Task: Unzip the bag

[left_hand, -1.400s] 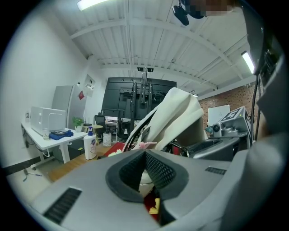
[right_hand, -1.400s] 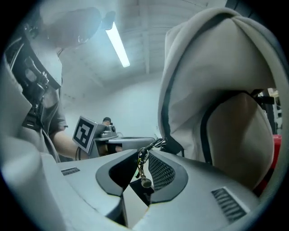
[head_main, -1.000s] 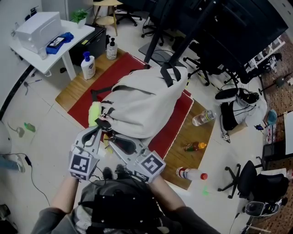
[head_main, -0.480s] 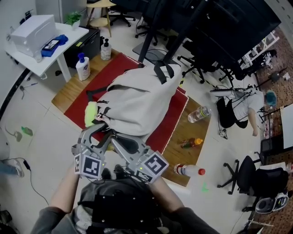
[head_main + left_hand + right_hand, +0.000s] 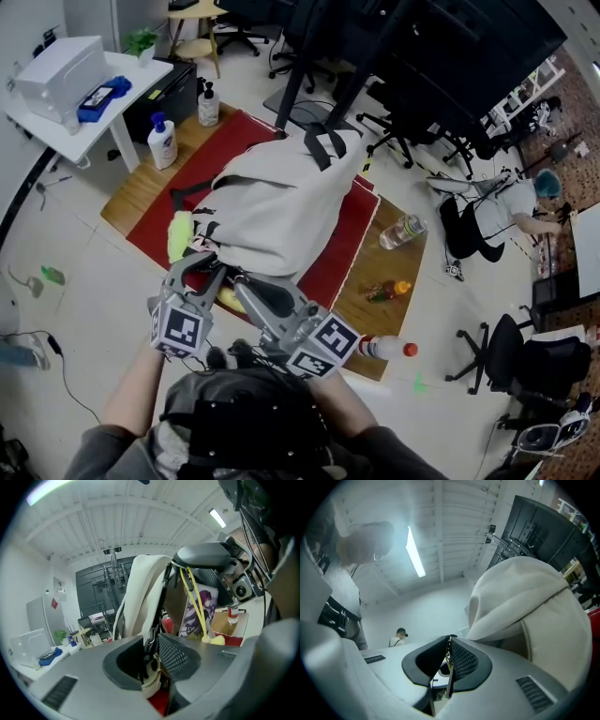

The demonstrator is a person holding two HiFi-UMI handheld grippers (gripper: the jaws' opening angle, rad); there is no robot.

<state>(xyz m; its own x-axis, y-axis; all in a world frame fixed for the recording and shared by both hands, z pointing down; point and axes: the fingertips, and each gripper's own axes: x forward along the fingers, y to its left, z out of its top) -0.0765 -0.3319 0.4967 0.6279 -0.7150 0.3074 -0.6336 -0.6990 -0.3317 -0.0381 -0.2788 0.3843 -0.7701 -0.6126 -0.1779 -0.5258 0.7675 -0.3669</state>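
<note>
A cream backpack [image 5: 272,206] lies on a red mat [image 5: 342,248]. Both grippers meet at its near left corner. My left gripper [image 5: 199,266] has just been closing. In the left gripper view a black strap [image 5: 151,641] and a fold of cream cloth sit between its pads, with the bag [image 5: 140,592] rising behind my left gripper [image 5: 151,656]. My right gripper [image 5: 236,281] sits just to the right. Its jaws narrowed a moment ago, and in its own view my right gripper [image 5: 449,660] is shut on the small metal zipper pull [image 5: 449,668] under the bag's bulge [image 5: 525,602].
A yellow-green thing [image 5: 180,236] lies against the bag's left side. Three bottles [image 5: 398,231] [image 5: 387,292] [image 5: 384,348] lie on the wooden board to the right. Two pump bottles [image 5: 162,142] stand by a white table [image 5: 84,103]. Office chairs stand behind, and a person [image 5: 506,211] is at the right.
The left jaws went from shut to wide apart, then drew in round the corner strap. The right gripper has lifted a little at the bag's corner.
</note>
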